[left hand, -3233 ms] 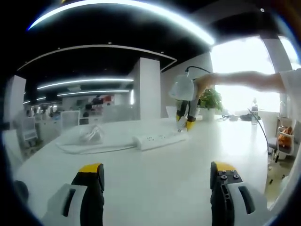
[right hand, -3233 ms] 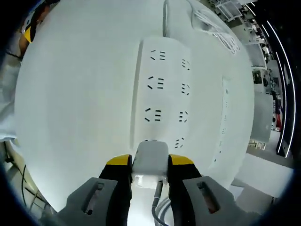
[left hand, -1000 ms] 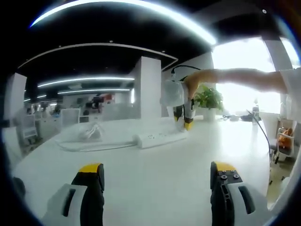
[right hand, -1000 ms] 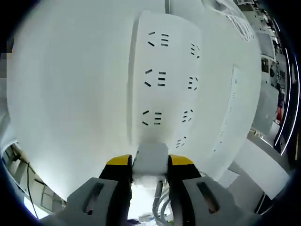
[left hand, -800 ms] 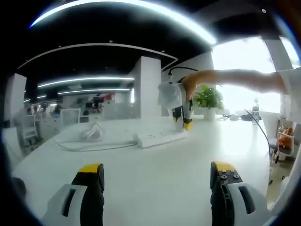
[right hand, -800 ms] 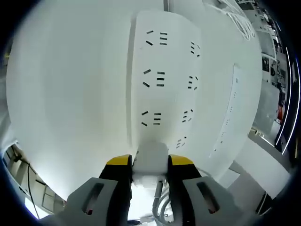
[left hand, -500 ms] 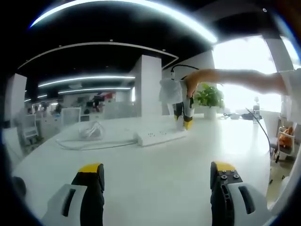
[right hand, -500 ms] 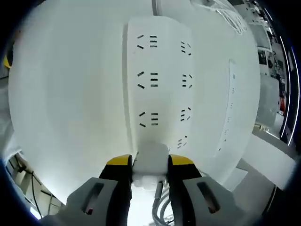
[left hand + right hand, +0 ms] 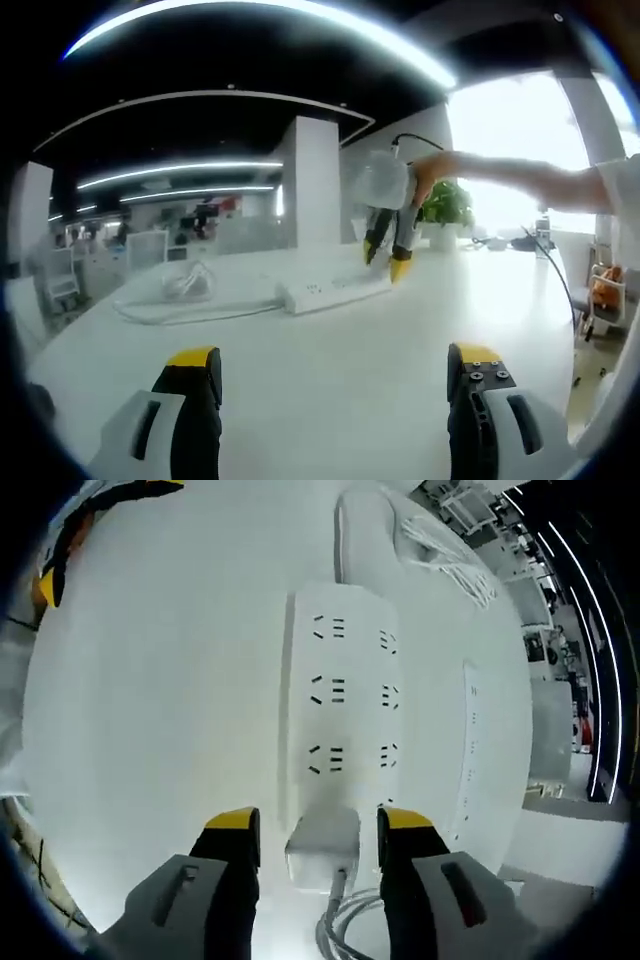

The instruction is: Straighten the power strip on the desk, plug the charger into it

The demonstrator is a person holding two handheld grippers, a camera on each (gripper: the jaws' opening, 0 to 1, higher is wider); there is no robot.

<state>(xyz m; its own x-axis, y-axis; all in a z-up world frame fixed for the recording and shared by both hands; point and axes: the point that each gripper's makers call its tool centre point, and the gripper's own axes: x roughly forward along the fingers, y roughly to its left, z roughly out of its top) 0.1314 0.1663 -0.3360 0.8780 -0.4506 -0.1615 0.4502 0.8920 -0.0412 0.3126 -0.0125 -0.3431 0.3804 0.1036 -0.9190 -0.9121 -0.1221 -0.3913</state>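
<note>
The white power strip (image 9: 340,690) lies straight ahead on the white desk (image 9: 160,710), lengthwise along the right gripper view. A white charger (image 9: 325,848) stands in its nearest socket, its cable (image 9: 345,920) trailing toward me. My right gripper (image 9: 318,825) is open, a jaw on each side of the charger with a gap to it. In the left gripper view the right gripper (image 9: 385,258) hovers over the far end of the power strip (image 9: 330,290), held by a person's arm (image 9: 530,180). My left gripper (image 9: 335,360) is open and empty, low over the desk.
The strip's coiled white cord (image 9: 185,285) lies at its left end on the desk (image 9: 330,400), also seen as a cord bundle (image 9: 440,535) beyond the strip. A potted plant (image 9: 447,210) and a pillar (image 9: 310,185) stand behind the desk.
The right gripper's jaws have opened and let go of the charger, which stays in the strip. That gripper has pulled back a little. The left gripper has not moved.
</note>
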